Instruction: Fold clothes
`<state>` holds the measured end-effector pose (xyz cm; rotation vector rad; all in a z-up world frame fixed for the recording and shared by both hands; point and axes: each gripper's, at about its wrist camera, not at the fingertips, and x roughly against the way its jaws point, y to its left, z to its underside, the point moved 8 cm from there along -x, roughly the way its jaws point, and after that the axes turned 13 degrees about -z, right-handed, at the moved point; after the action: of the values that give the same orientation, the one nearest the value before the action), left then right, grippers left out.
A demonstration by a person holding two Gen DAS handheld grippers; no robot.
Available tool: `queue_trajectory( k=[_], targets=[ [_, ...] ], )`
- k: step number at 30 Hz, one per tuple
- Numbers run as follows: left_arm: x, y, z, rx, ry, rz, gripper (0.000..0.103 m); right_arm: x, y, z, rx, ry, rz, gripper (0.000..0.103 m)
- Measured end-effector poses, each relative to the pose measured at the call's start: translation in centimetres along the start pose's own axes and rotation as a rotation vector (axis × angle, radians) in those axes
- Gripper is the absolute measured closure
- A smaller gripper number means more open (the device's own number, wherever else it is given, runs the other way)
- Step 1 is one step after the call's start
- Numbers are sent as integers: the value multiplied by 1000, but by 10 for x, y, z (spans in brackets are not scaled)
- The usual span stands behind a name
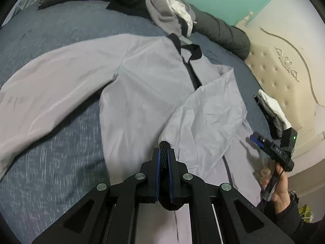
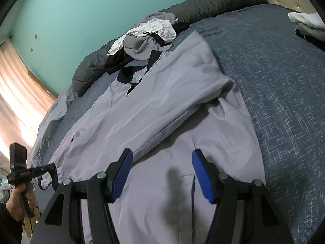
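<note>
1. Lying flat on the blue bedspread (image 1: pixel 50 162): a light grey jacket (image 1: pixel 146 93), zip up, black collar toward the far pile of clothes (image 1: pixel 168 10).
2. Cut off at the left edge of the left wrist view: the end of the outstretched sleeve (image 1: pixel 50 93); cuff out of sight there.
3. Clamped in the left gripper (image 1: pixel 164 154): the dark knit cuff (image 1: pixel 165 144) of the other sleeve, pads nearly together on it, that sleeve drawn across the jacket's front.
4. Hidden behind the left gripper's frame: the jacket's hem.
5. Blurred: bedspread texture at lower left.
6. Further right, gripping the handle of the right gripper (image 1: pixel 256 138): a hand (image 1: pixel 278 189), dark sleeve cut off by the frame's rim.
7. In the right wrist view, held over the jacket's lower front: the right gripper (image 2: pixel 162 174), blue pads (image 2: pixel 121 174) well apart, nothing between them, pointing downward.
8. At far left there: the other hand (image 2: pixel 17 201), partly cropped, around the left gripper's handle.
9. Folded stack (image 2: pixel 308 24) at the upper right edge, partly out of frame.
</note>
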<state>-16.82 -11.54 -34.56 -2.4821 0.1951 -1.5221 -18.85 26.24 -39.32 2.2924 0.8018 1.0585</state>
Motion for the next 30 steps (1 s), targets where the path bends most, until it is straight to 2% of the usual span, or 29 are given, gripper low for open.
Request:
queue_trajectory(
  k=[9,13,14,15,17,20,21,25,30],
  targets=[
    [-26,10,30,8,99,-73,95,4,-4,-2,-13,-10,-1,41],
    [-28,12,24,14,102,-101,94,8,-8,-3,-27,-19,5,41],
    [-25,12,22,5,94,-121,88,9,-11,-4,-34,-22,8,41],
    [-22,12,20,-4,86,-141,74,10,-13,-5,-41,-24,12,41],
    [-10,11,11,-17,39,-176,62,15,-19,-8,-61,-37,21,41],
    [9,4,-5,-23,-41,-200,60,23,-29,-11,-91,-62,39,41],
    [12,-2,-10,-26,-59,-185,60,25,-32,-13,-103,-71,45,41],
    [-4,-32,-17,-30,-41,-70,60,34,-45,-18,-139,-100,73,41],
    [-46,-56,-17,-45,-12,-12,60,44,-62,-26,-156,-102,134,41]
  ],
)
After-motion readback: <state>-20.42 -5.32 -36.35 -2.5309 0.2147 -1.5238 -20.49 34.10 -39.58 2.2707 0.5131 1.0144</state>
